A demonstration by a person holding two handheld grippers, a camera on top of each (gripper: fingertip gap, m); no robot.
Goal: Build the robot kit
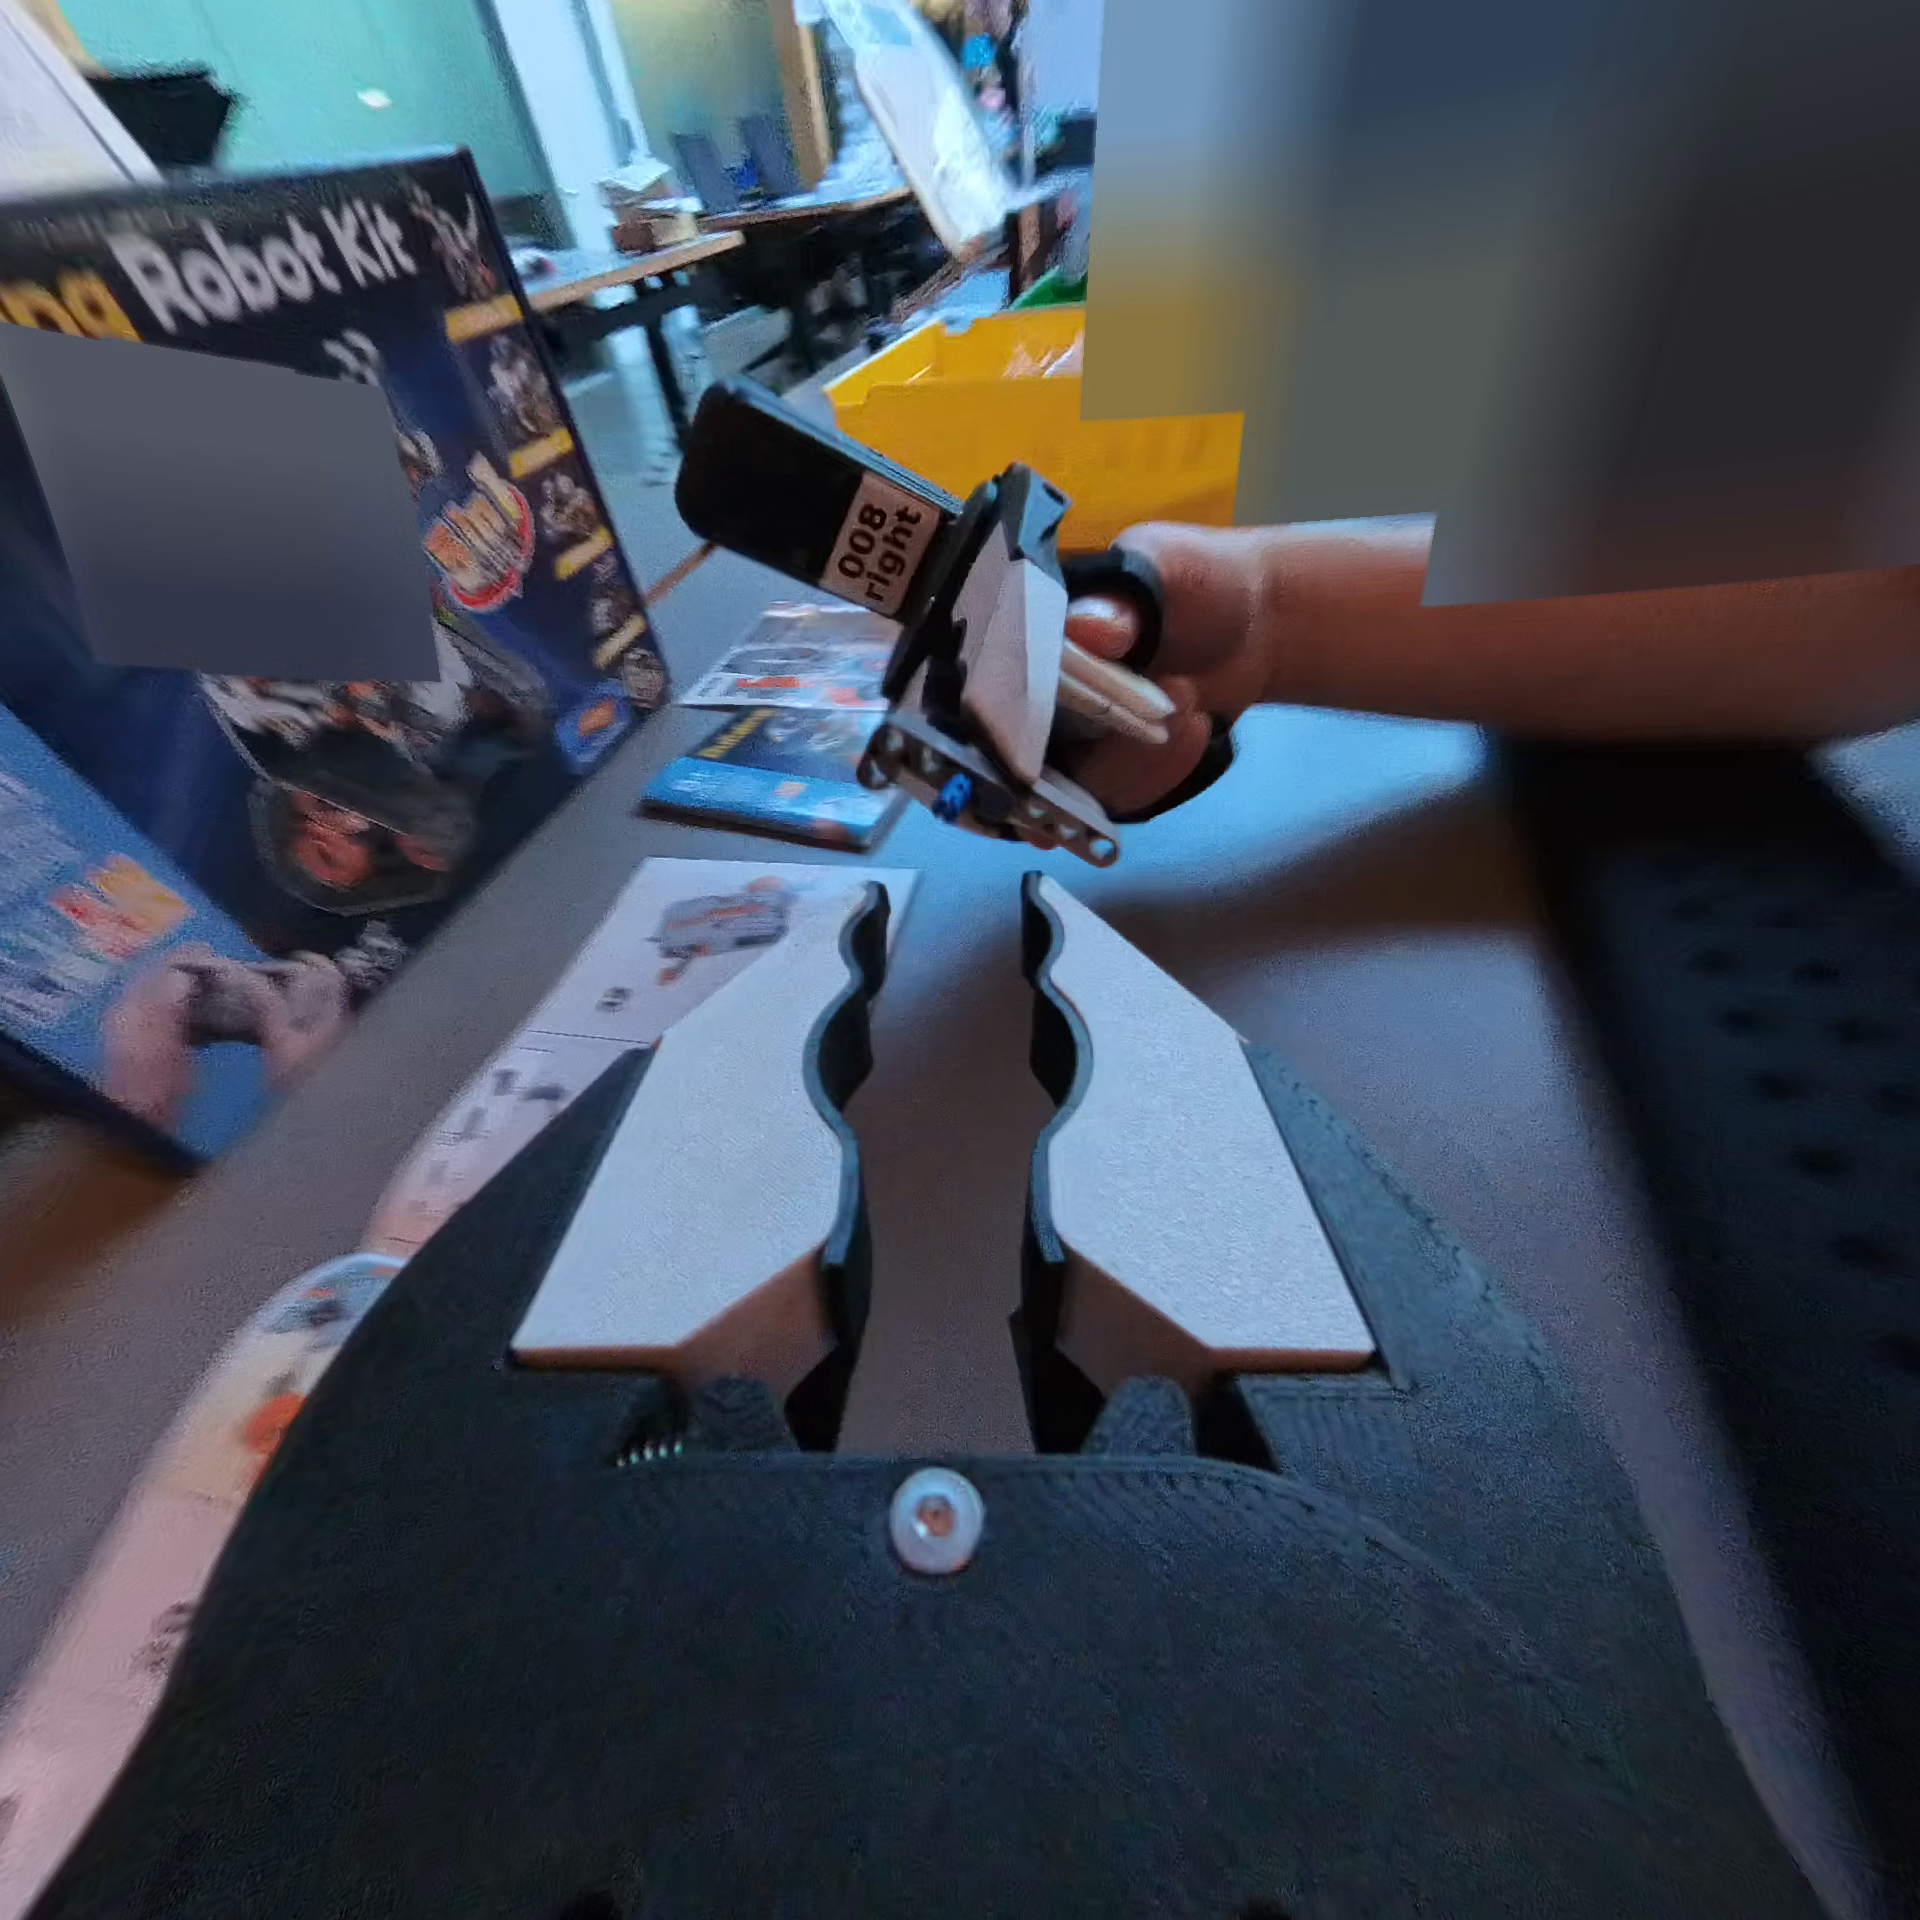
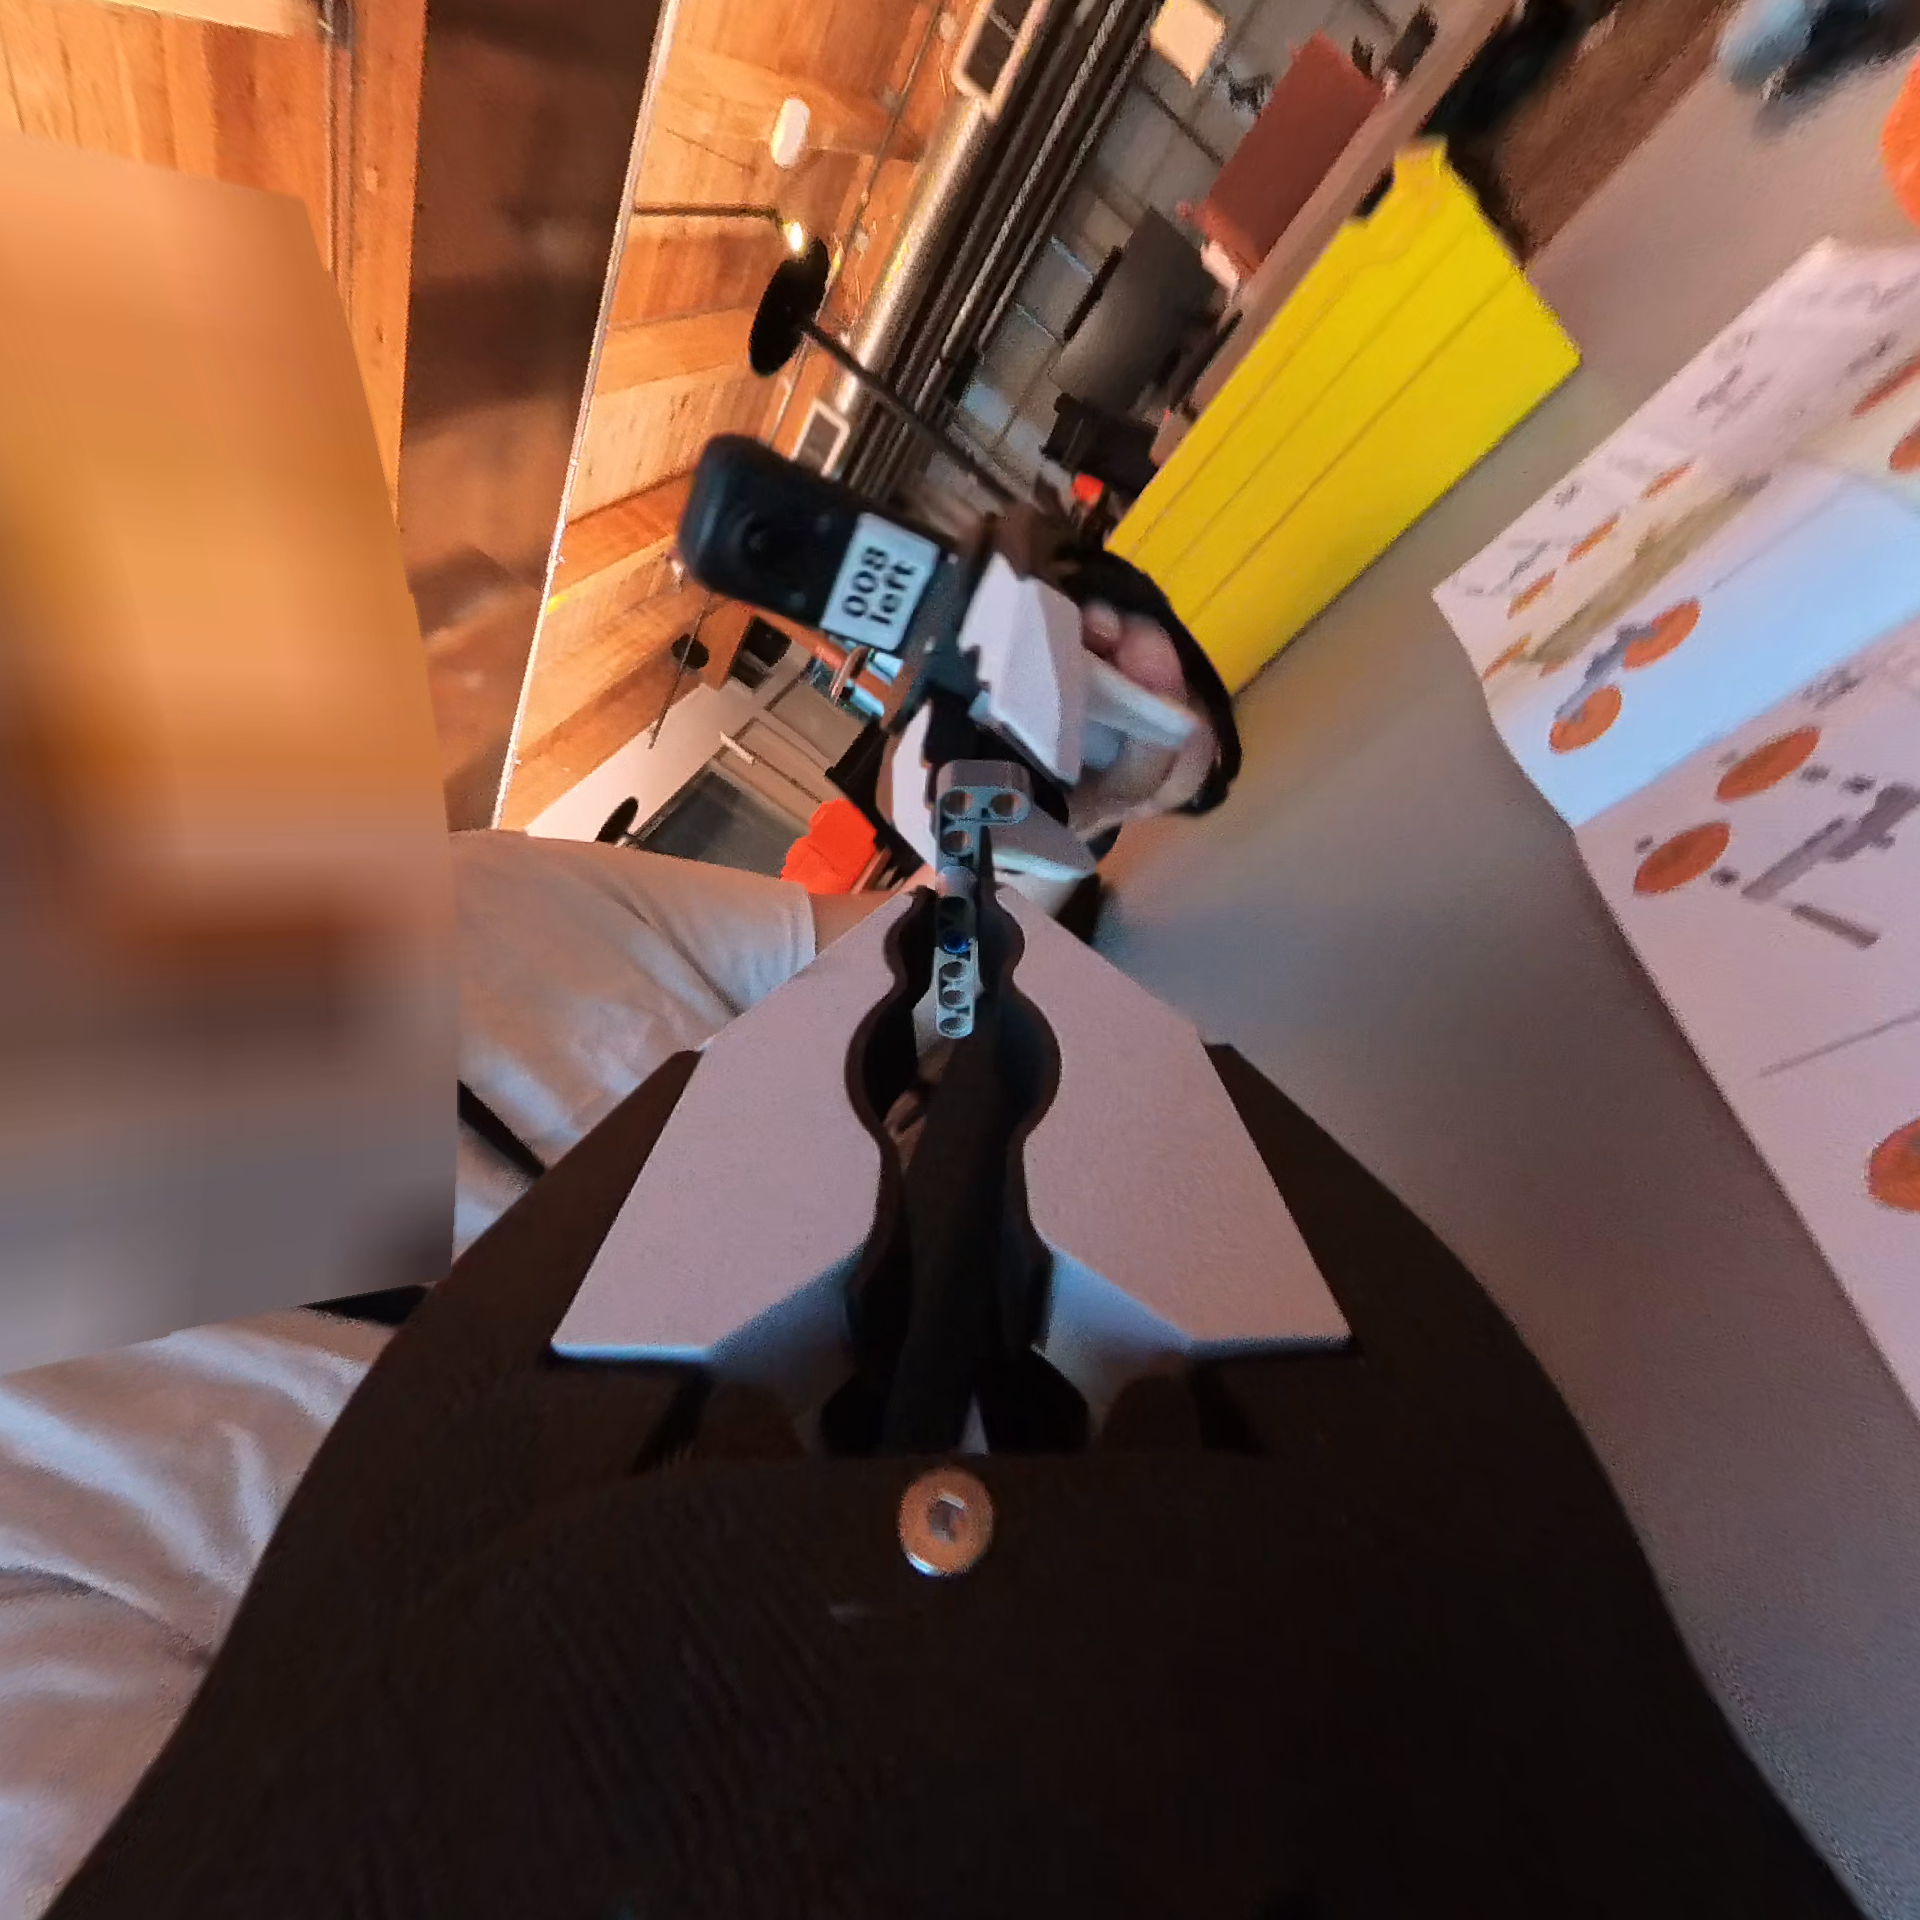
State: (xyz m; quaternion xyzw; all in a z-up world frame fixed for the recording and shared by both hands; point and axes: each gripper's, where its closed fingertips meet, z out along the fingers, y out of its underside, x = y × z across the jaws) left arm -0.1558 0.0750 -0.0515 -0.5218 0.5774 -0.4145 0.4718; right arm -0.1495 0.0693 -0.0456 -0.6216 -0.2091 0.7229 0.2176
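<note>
My left gripper [image 1: 954, 906] is open and empty, low over the grey table [image 1: 1299, 935], with its tips just short of the right gripper. My right gripper [image 1: 971, 764], held by a hand, is shut on a grey perforated toy beam [image 1: 992, 805] with a blue pin. In the right wrist view the right gripper [image 2: 956, 914] grips the same beam [image 2: 954, 987], which sticks out forward. Beyond the beam is the left gripper, showing its grey fingers [image 2: 1023, 649] and its camera.
A large dark-blue toy kit box [image 1: 499, 436] stands at the left. Printed instruction sheets [image 1: 717, 935] and a booklet [image 1: 774, 774] lie on the table, and the sheets also show in the right wrist view [image 2: 1714, 675]. A yellow bin [image 1: 987, 416] stands behind. Both grippers' tips are close together, under 4 cm apart.
</note>
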